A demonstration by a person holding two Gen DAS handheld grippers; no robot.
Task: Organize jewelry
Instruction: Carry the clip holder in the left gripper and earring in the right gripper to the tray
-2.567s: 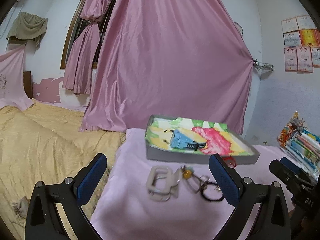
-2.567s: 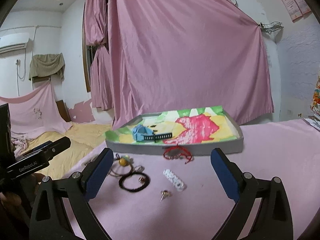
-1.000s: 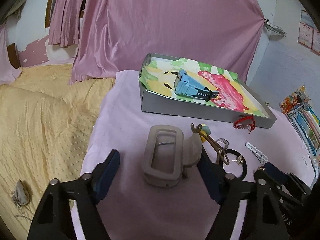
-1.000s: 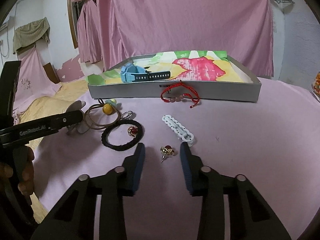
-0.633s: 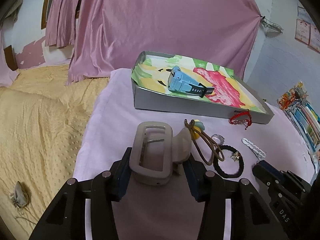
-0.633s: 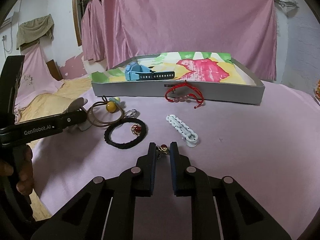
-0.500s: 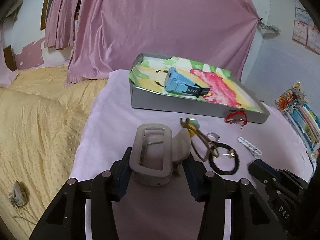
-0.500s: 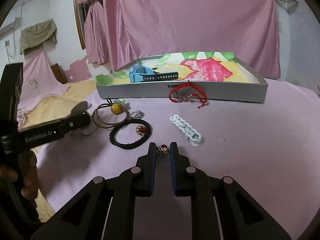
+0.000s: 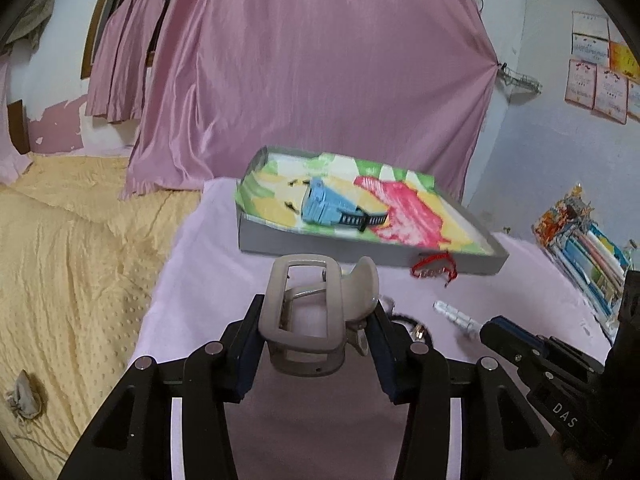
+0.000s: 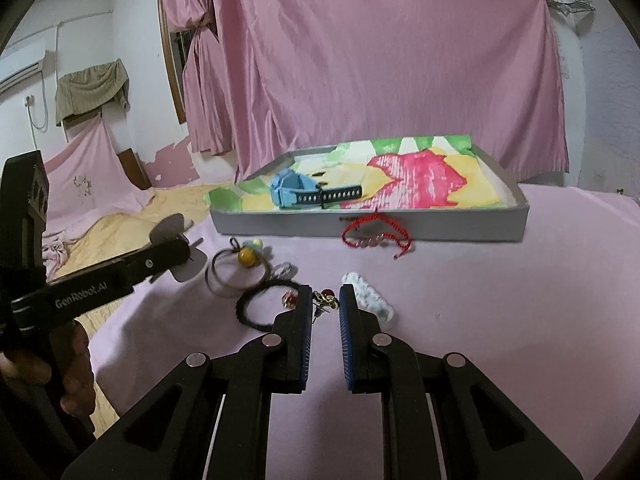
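My left gripper (image 9: 316, 332) is shut on a beige hair claw clip (image 9: 308, 312) and holds it above the pink cloth, in front of the grey tray (image 9: 312, 242). The tray has a colourful lining and holds a blue watch (image 9: 332, 208). My right gripper (image 10: 325, 300) is shut on a small gold earring with a red bead (image 10: 325, 298), lifted just above the cloth. The tray (image 10: 440, 230) and watch (image 10: 296, 190) also show in the right wrist view. The left gripper with the clip (image 10: 172, 240) shows there at the left.
On the pink cloth lie a red cord bracelet (image 10: 376, 234), a white hair clip (image 10: 370, 294), a black hair tie (image 10: 260, 304) with an earring (image 10: 290, 298), and brown bands with a yellow bead (image 10: 236, 262). A yellow bedspread (image 9: 72, 240) lies left. Books (image 9: 580, 236) are stacked right.
Both grippers closed on their objects and lifted: the left raised the claw clip toward the tray, the right picked the earring up off the cloth.
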